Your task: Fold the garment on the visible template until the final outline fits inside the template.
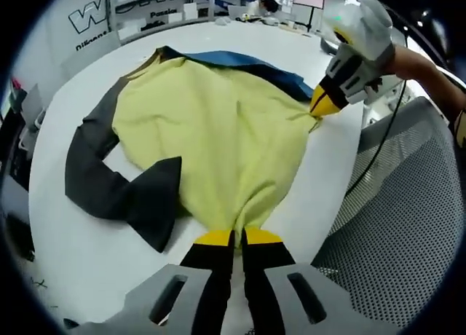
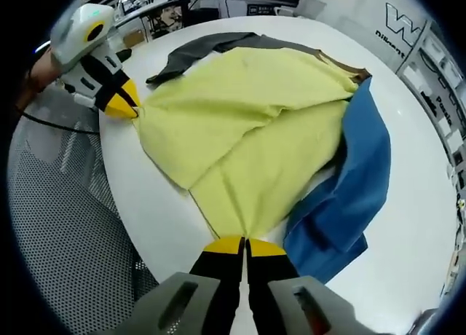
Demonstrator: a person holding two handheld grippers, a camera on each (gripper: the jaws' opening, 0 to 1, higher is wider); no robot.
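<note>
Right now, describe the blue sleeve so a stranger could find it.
On the white table lies a yellow garment. The blue sleeve runs along one side of its body; the opposite sleeve is dark grey.

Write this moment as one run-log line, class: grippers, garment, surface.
left gripper: shut on garment hem | right gripper: shut on garment hem | garment: yellow body, grey and blue sleeves, spread out | white table: under garment

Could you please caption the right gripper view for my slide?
Both grippers pinch the yellow shirt's hem on a white table, blue sleeve spread aside.
</note>
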